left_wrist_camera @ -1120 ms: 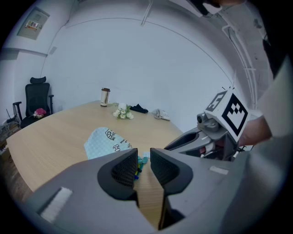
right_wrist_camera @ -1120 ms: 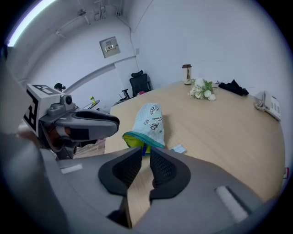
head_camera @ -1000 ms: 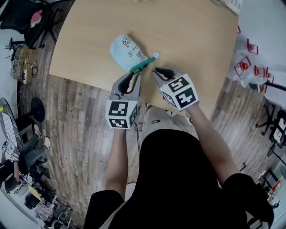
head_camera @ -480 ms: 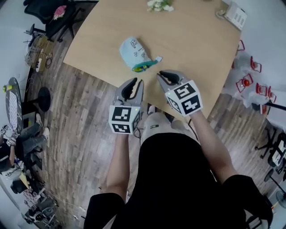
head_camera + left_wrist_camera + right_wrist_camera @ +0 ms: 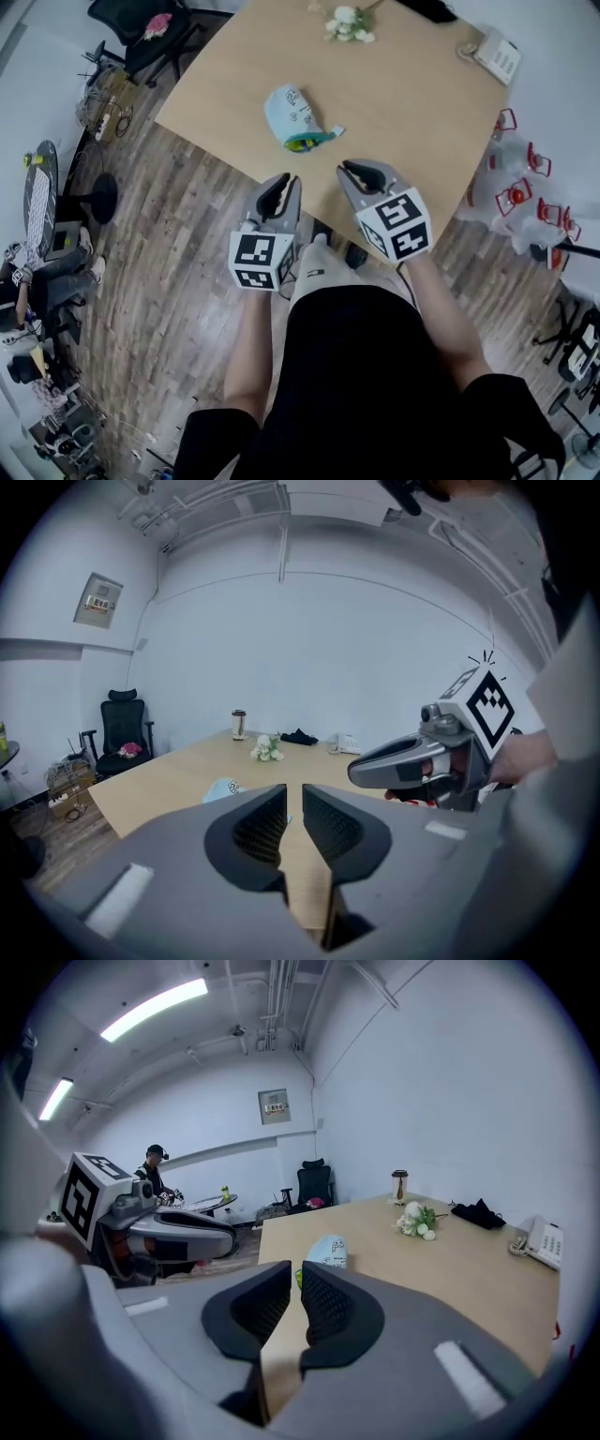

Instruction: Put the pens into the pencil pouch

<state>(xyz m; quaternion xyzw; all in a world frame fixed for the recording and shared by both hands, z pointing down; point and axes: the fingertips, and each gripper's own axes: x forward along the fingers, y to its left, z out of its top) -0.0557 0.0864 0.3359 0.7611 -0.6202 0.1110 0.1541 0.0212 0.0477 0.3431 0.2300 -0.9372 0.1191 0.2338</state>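
Pouch well ahead of both empty tongs, pens at its near end

Head view: the pouch (image 5: 289, 112) lies on the counter (image 5: 412, 103), well apart from the left tongs (image 5: 281, 180) and right tongs (image 5: 349, 167). Its long axis slants away to the left, and the pens (image 5: 307, 142) stick out of the end nearest the tongs. Neither hand looks clearly nearer. Left gripper view: the jaws are closing with nothing between them, and the pouch is ahead, slightly left. Right gripper view: the jaws stand a slit apart, empty, with the pouch straight ahead beyond their tips.

left gripper (image 5: 281, 182) closing (empty); right gripper (image 5: 352, 168) narrowly parted.
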